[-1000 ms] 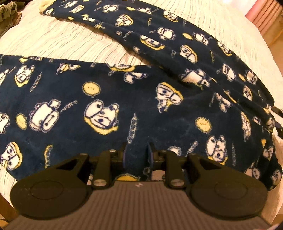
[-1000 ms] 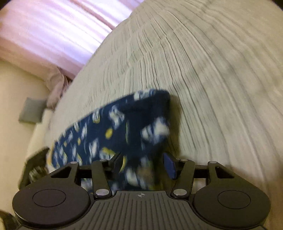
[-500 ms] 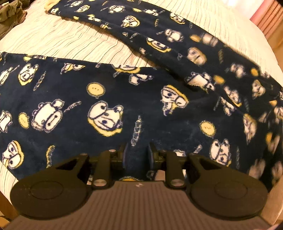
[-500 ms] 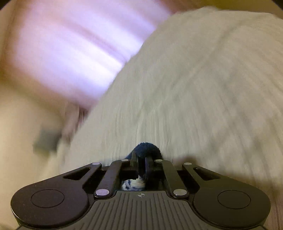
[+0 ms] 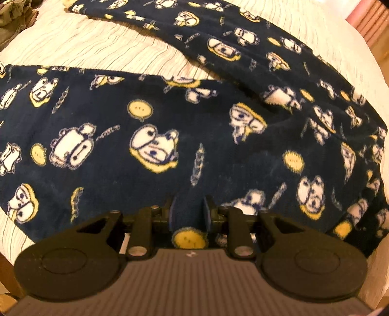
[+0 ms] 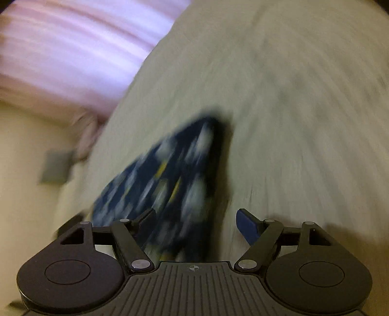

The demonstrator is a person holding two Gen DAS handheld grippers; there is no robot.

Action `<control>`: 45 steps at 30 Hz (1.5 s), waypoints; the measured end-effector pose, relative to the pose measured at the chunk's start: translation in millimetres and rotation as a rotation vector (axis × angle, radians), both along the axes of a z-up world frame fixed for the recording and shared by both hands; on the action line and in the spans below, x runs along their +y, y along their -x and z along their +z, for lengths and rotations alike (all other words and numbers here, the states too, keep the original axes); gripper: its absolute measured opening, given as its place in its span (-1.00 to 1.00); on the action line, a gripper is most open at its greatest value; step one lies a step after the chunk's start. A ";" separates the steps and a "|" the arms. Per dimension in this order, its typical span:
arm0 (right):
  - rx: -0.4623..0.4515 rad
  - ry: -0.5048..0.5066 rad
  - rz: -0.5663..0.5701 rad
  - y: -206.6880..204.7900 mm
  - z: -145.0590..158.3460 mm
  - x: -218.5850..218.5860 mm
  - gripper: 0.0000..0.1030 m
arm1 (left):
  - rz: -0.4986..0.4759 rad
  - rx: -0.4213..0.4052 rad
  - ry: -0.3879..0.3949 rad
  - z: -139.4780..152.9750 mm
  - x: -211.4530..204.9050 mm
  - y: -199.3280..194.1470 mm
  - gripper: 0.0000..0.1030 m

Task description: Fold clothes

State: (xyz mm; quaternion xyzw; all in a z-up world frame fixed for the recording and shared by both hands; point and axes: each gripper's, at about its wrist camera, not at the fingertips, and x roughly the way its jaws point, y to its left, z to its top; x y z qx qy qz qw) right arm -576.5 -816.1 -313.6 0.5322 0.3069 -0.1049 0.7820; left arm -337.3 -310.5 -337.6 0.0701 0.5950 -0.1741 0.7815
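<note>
Left wrist view: the pyjamas (image 5: 170, 136), dark navy fleece printed with white and yellow cartoon figures, lie spread flat on the striped bed (image 5: 80, 43). One leg fills the frame from 9 o'clock across to 3 o'clock; the other leg runs from 12 o'clock down to 3 o'clock, where the two meet. A wedge of bare sheet shows between them at 10 o'clock. A crumpled olive garment (image 5: 14, 21) sits at the far 10 o'clock corner. The left gripper (image 5: 187, 209) points steeply down at 6 o'clock, its jaws nearly closed and pinching a ridge of the fleece between the pads.

In the right wrist view, much blurred, the right gripper (image 6: 195, 220) has its jaws wide apart; they have just been opening. A narrow end of the pyjamas (image 6: 170, 184) lies on the bed (image 6: 291, 97) from the centre down to 6 o'clock, passing between the fingers close to the left one; the blur hides whether it touches that finger, and the right pad (image 6: 246, 226) stands clear of the cloth. A pink curtain (image 6: 73, 48) fills 10 to 11 o'clock.
</note>
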 end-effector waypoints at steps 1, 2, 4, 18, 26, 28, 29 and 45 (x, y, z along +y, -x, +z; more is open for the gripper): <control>0.009 -0.027 0.031 14.3 0.6 14.6 0.49 | -0.006 0.002 -0.002 0.4 0.6 0.9 -0.63; 0.022 -0.047 0.043 27.2 -1.2 26.1 0.49 | -0.011 0.004 -0.004 1.1 1.2 1.7 -0.63; 0.043 -0.109 0.005 50.5 -12.1 45.5 0.49 | -0.018 0.005 -0.001 3.0 2.5 2.9 -0.63; 0.162 -0.234 -0.317 76.7 -48.3 93.4 -0.80 | -0.043 0.021 0.034 13.0 21.4 4.6 -0.63; 0.441 0.264 -0.208 32.8 27.6 115.0 -0.04 | -0.068 -0.050 -0.033 26.0 81.4 -13.1 -0.63; 0.477 0.500 -0.177 14.4 55.7 138.2 -0.04 | -0.045 -0.074 -0.050 23.5 104.7 -25.8 -0.63; 0.438 0.576 -0.127 0.1 58.6 156.6 -0.04 | -0.034 -0.086 -0.059 22.3 116.3 -32.1 -0.63; 0.722 0.367 -0.050 -37.3 45.1 331.9 -0.04 | 0.000 -0.057 -0.196 82.0 278.6 -84.3 -0.55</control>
